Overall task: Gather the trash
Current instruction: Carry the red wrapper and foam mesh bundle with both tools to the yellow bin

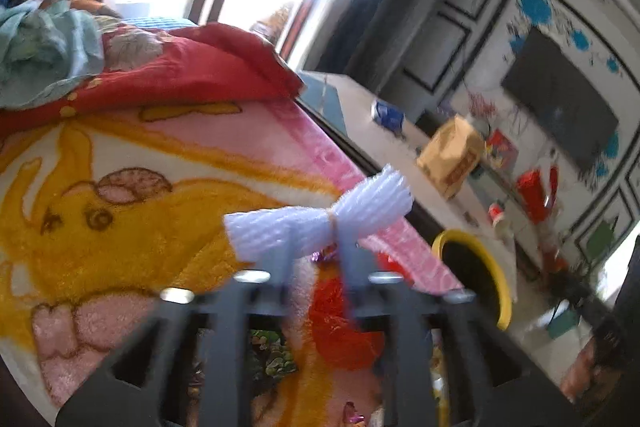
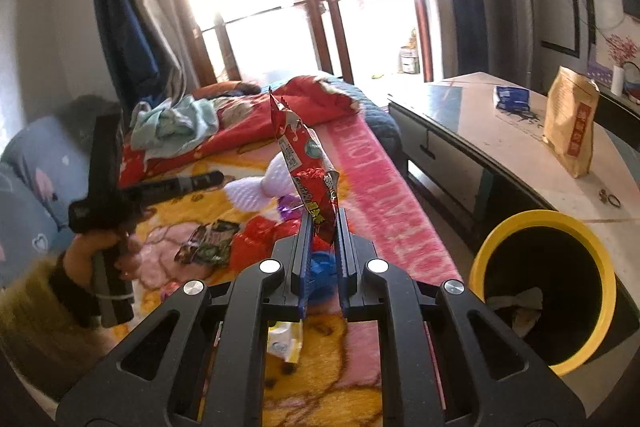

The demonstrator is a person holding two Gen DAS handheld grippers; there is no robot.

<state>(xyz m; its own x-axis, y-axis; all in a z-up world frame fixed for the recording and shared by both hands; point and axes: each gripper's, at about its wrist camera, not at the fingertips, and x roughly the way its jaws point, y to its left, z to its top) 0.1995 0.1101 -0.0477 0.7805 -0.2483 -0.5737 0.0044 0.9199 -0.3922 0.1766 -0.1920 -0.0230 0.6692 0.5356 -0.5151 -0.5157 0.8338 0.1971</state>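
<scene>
Binned: crumpled paper in yellow-rimmed bin [image 2: 592, 227]. In transit: red snack wrapper [image 2: 308, 163], clamped in right gripper [image 2: 322, 227]. Left gripper [image 1: 316, 247] part-open around white foam net [image 1: 320, 215]. Remaining on blanket [image 1: 120, 227]: several wrappers.

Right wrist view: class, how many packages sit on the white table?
2: a blue packet lying at the far end, a brown paper bag standing nearer. Others may lie off-frame.
</scene>
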